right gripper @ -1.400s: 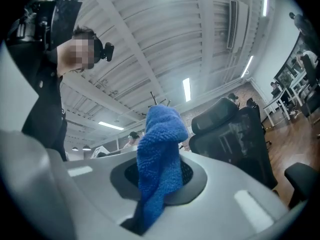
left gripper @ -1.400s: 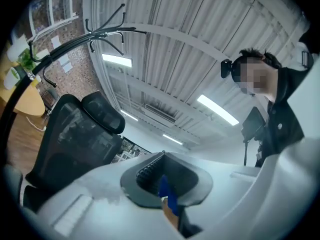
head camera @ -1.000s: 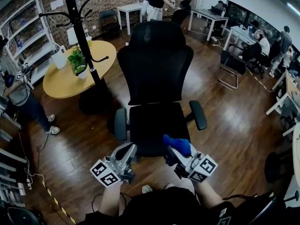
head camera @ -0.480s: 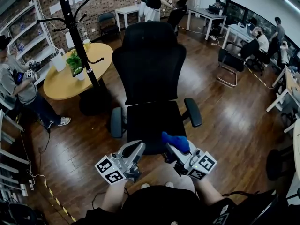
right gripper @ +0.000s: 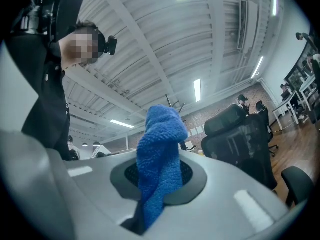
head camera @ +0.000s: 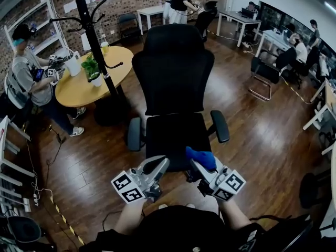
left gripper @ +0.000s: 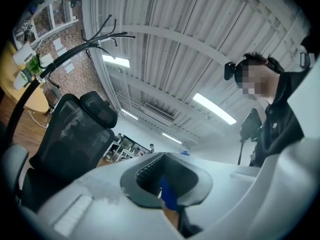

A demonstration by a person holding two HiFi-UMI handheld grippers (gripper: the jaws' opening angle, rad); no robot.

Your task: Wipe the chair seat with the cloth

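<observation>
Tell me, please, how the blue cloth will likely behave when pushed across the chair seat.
Probably floppy: the cloth bunches and droops between the right gripper's jaws. Its looped pile likely drags rather than slides on the seat.

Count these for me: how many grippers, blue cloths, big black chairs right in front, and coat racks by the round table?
grippers: 2, the left gripper and the right gripper
blue cloth: 1, pinched in the right gripper
black chair right in front: 1
coat rack: 1
Total: 5
</observation>
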